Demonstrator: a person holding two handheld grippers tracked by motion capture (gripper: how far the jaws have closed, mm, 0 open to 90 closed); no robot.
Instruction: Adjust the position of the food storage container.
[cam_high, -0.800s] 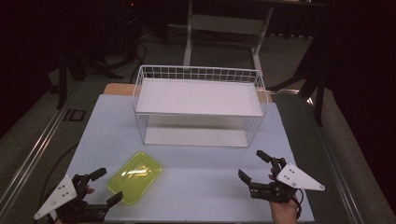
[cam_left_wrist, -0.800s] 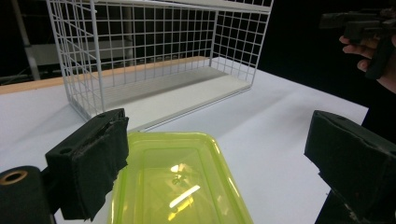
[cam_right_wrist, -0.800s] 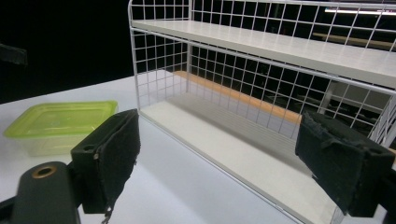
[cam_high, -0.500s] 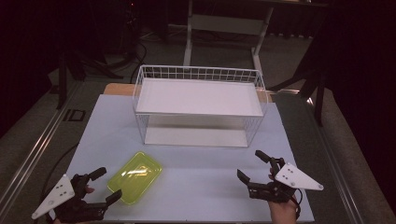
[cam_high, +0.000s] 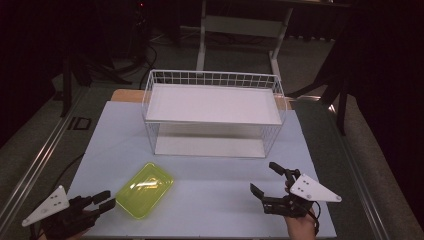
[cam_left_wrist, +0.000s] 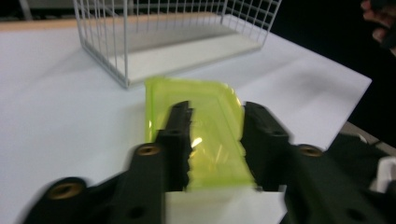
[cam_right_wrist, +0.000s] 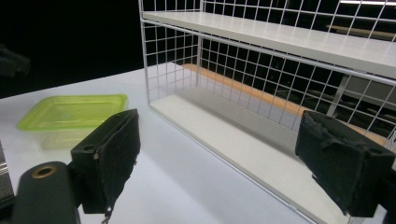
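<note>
A translucent yellow-green container (cam_high: 145, 189) lies on the pale mat, front left. My left gripper (cam_high: 104, 199) sits just left of its near corner, pointing at it. The jaws stand narrow with a gap, and I see no pad pressing on anything. In the left gripper view the container (cam_left_wrist: 210, 116) shows through the gap of that gripper (cam_left_wrist: 217, 109). My right gripper (cam_high: 264, 177) rests at the front right, open wide and holding nothing. In its own view this gripper (cam_right_wrist: 226, 163) faces the wire rack, with the container (cam_right_wrist: 70, 112) far off to the left.
A white wire rack (cam_high: 212, 80) with a white top shelf and bottom board stands at the back middle of the mat (cam_high: 215, 210). It rises close ahead in the right gripper view (cam_right_wrist: 280, 42). The table's dark edges lie close on both sides.
The left gripper's jaws have come closer together, and its tips now sit near the container's corner. The right gripper has stayed almost where it was.
</note>
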